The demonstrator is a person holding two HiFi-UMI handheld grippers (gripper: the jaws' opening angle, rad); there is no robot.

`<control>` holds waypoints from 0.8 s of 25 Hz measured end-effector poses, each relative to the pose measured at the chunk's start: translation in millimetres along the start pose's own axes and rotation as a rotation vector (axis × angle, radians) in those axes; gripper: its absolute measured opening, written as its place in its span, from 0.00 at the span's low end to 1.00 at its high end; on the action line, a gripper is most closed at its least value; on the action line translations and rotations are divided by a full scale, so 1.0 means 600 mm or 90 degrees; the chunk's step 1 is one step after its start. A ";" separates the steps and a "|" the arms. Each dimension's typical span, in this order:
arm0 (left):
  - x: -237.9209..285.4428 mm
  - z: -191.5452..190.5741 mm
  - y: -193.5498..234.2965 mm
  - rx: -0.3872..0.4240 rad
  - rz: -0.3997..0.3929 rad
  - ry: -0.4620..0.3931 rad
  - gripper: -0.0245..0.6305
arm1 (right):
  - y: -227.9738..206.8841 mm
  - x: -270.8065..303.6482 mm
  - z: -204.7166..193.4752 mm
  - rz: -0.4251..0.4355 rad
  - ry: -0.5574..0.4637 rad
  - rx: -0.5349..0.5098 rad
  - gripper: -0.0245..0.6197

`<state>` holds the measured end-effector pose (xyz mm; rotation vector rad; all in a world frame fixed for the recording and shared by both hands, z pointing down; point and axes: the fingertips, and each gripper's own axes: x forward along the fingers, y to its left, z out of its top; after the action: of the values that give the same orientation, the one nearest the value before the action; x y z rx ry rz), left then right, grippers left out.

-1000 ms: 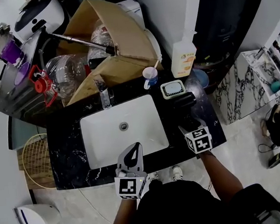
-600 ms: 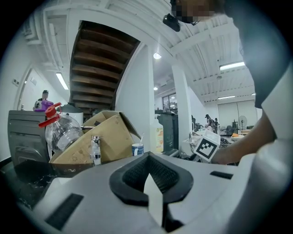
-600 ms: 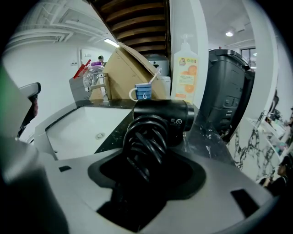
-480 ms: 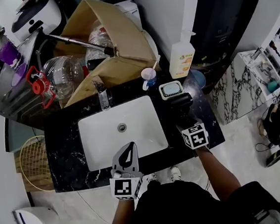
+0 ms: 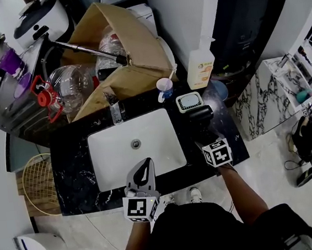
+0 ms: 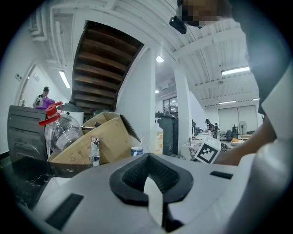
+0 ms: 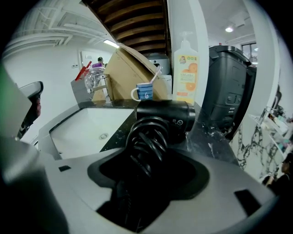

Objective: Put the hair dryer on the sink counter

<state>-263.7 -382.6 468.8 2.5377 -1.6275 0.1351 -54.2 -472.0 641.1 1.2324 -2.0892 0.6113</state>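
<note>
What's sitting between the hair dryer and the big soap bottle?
A small square tray with a white rim sits on the counter between the hair dryer and the soap bottle. The head view shows it.

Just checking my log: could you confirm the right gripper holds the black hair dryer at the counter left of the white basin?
Not quite: the right gripper holds the black hair dryer at the counter right of the white basin, not left, as the head view shows.
</note>
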 end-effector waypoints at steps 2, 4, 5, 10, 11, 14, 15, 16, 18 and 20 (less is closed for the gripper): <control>-0.001 0.003 -0.004 0.003 -0.003 -0.002 0.03 | 0.002 -0.013 0.005 -0.001 -0.013 0.007 0.45; -0.004 0.004 -0.006 0.004 -0.004 0.002 0.03 | 0.004 -0.030 0.015 0.002 -0.033 0.021 0.45; -0.005 0.004 -0.007 0.004 -0.004 0.006 0.03 | 0.007 -0.040 0.021 0.005 -0.044 0.025 0.45; -0.012 0.016 -0.015 0.005 -0.003 -0.004 0.03 | 0.024 -0.099 0.069 0.009 -0.121 0.010 0.45; -0.014 0.016 -0.017 0.005 -0.003 0.002 0.03 | 0.028 -0.111 0.080 0.008 -0.138 0.000 0.45; -0.013 0.021 -0.019 0.014 -0.004 0.007 0.03 | 0.040 -0.146 0.111 0.000 -0.184 -0.037 0.45; -0.011 0.023 -0.020 0.019 -0.004 0.005 0.03 | 0.044 -0.157 0.119 -0.002 -0.197 -0.049 0.45; -0.010 0.024 -0.021 0.025 -0.004 0.009 0.03 | 0.049 -0.168 0.127 -0.003 -0.210 -0.061 0.45; -0.007 0.027 -0.025 0.036 -0.008 0.002 0.03 | 0.060 -0.189 0.142 -0.002 -0.234 -0.084 0.45; -0.005 0.028 -0.028 0.040 -0.013 -0.012 0.03 | 0.070 -0.212 0.156 -0.001 -0.266 -0.093 0.43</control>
<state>-249.8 -375.5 451.1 2.6087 -1.6294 0.1646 -71.5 -438.9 482.0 1.3658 -2.4205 0.2036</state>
